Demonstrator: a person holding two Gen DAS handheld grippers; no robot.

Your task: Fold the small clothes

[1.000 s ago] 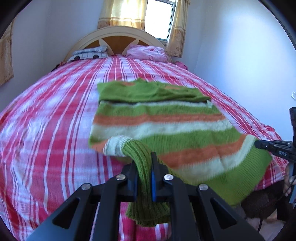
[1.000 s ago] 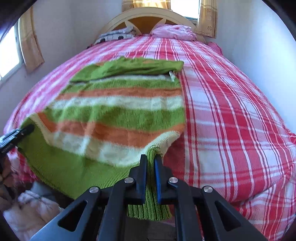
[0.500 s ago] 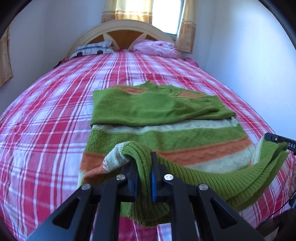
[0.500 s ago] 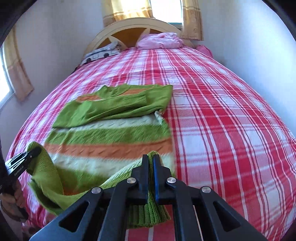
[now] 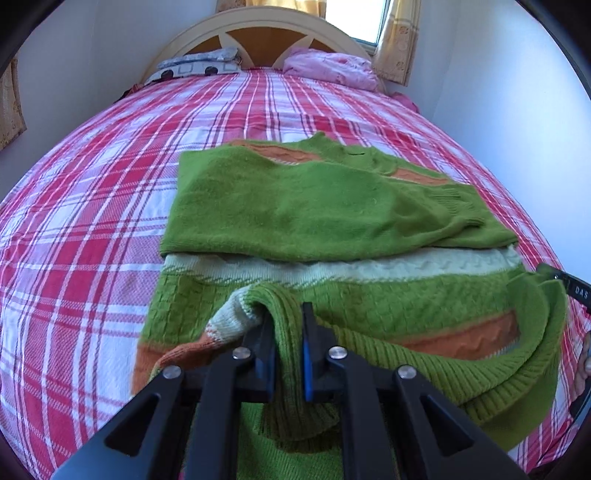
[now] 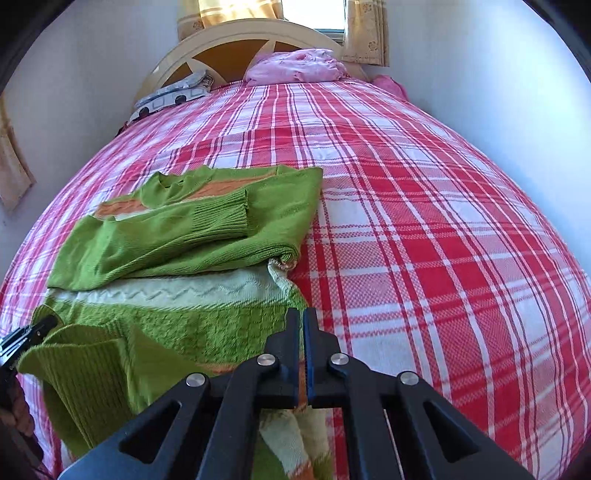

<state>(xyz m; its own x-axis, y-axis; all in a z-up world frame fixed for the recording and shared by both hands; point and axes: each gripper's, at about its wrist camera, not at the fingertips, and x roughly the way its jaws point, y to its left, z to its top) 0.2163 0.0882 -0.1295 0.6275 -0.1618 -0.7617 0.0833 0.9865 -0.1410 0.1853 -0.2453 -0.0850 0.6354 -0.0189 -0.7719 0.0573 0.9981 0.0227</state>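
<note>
A green, orange and cream striped knit sweater (image 5: 332, 214) lies on the red plaid bed (image 5: 92, 221), sleeves folded across its upper part. My left gripper (image 5: 288, 321) is shut on the left corner of the ribbed green hem, lifted over the sweater's body. My right gripper (image 6: 303, 325) is shut on the right hem corner. The sweater also shows in the right wrist view (image 6: 184, 229). The hem sags between the grippers. The right gripper's tip shows at the edge of the left wrist view (image 5: 565, 280), the left gripper's in the right wrist view (image 6: 33, 332).
Pillows, a patterned one (image 5: 195, 66) and a pink one (image 5: 328, 66), lie at the wooden headboard (image 5: 258, 40). White walls flank the bed; a curtained window (image 5: 369, 18) is behind. Bare plaid bedspread extends to the right of the sweater (image 6: 443, 221).
Both grippers have carried the hem up and forward over the sweater's body toward the folded sleeves. The lower stripes are now covered by the fold.
</note>
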